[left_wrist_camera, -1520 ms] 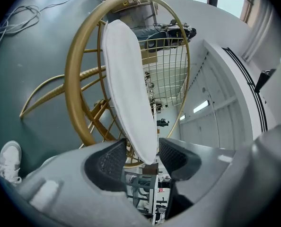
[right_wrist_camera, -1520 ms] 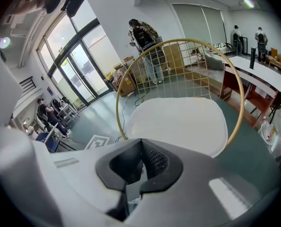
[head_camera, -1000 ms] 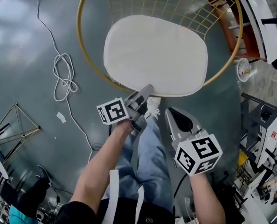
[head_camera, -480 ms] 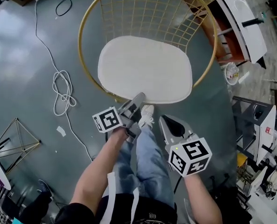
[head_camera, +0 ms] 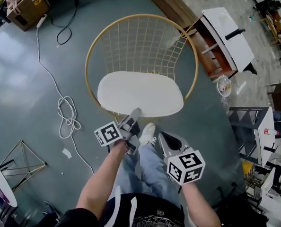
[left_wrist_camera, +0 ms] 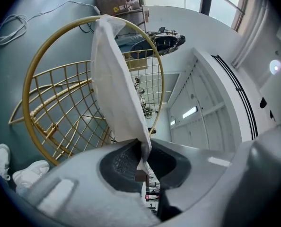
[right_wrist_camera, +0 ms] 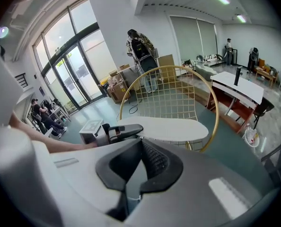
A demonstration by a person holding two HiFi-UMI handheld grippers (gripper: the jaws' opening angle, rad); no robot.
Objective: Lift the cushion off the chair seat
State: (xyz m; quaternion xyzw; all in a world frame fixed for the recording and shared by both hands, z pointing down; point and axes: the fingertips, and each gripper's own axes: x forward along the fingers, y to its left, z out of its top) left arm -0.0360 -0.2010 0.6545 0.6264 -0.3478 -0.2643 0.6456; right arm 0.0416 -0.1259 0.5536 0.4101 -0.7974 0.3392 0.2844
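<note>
A white oval cushion [head_camera: 140, 93] lies in a round gold wire chair [head_camera: 95, 56]. My left gripper [head_camera: 133, 116] is shut on the cushion's near edge, just over the chair's front rim. In the left gripper view the white fabric [left_wrist_camera: 114, 79] runs straight into the closed jaws, with the gold frame [left_wrist_camera: 36, 79] behind it. My right gripper [head_camera: 163, 136] hangs to the right, short of the cushion, with its jaws together and nothing between them. The right gripper view shows the cushion [right_wrist_camera: 164, 126] ahead and the left gripper [right_wrist_camera: 119, 131] at its edge.
A coiled white cable [head_camera: 67, 117] lies on the grey floor at left, with a gold wire frame [head_camera: 22, 162] nearer me. A white-topped desk [head_camera: 225, 37] stands right of the chair, shelving [head_camera: 263, 141] beyond it. My legs and a white shoe [head_camera: 147, 134] are under the grippers.
Both grippers have risen, and the chair now looks smaller and farther below. The left gripper has kept its hold on the cushion's near edge throughout.
</note>
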